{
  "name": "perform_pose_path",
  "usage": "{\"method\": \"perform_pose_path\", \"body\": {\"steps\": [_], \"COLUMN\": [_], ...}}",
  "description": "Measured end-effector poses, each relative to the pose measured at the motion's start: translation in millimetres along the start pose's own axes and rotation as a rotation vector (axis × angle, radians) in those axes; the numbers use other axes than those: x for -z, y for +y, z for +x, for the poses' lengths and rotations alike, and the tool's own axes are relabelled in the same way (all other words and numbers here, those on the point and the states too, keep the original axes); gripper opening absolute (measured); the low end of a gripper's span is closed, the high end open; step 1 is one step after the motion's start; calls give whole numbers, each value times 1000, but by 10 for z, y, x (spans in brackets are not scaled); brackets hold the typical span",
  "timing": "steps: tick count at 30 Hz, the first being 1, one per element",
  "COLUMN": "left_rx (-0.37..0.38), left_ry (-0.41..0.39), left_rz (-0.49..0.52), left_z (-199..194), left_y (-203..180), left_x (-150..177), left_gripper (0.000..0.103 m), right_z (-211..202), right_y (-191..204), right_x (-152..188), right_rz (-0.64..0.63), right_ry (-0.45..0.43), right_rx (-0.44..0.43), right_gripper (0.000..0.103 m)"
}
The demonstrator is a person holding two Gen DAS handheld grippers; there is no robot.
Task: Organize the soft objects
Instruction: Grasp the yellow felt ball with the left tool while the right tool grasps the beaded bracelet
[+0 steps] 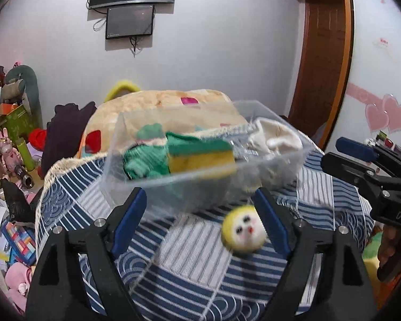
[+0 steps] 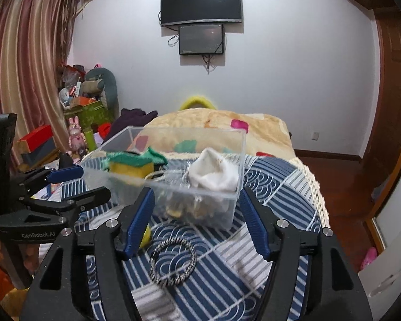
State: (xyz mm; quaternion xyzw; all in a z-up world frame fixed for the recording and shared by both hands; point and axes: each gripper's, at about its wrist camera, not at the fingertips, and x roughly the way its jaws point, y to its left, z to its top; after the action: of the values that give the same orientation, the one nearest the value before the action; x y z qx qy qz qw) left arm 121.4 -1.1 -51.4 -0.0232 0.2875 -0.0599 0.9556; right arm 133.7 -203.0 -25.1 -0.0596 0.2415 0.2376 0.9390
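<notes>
A clear plastic bin stands on the blue patterned tablecloth. In it lie a yellow-and-green sponge, a green cloth and a white cloth. A yellow-and-white plush face ball lies in front of the bin, between my left gripper's open fingers. My right gripper is open and empty before the bin, above a black-and-white hair tie. Each gripper shows in the other's view, the right and the left.
A beige patterned blanket is heaped behind the bin. Toys and boxes clutter the floor at the left. A wooden door stands at the right. Screens hang on the wall.
</notes>
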Motion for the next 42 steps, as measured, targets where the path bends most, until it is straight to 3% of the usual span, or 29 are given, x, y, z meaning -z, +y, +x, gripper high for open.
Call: {"method": "perform_pose_path", "body": {"steps": [5,12,21,24,32,33,40,42], "left_rx": [68,81,80,99,75,70,49,44], "left_ry": [76,110,122,129,73,72,62,55], "left_rz": [-5,-20,-29,-33,0,-7,-52,-57], "left_z": [64,241,412,474,293,268,135,89], "left_y": [-100,-222,-324,-336,-322,-300,-131,-94], "left_x": [192,277,262,262,347,371,484,492], "left_gripper": [83,81,61,45,44,44,44,44], "right_z": [51,81,116,137,320,329,319,300], "right_y": [87,77,53,73,209,229,197,136], "right_x": [154,382,510,552,670,685,683,665], "right_rz": [-40,-45,-14,-7,-20,-27,-33,-6], "right_ry": [41,95,132,144,215,209,184,182], "right_rx": [-1,-17,-73,-92,-139,-123,-46,-54], "right_gripper": [64,64,64,64,63,61,19,15]}}
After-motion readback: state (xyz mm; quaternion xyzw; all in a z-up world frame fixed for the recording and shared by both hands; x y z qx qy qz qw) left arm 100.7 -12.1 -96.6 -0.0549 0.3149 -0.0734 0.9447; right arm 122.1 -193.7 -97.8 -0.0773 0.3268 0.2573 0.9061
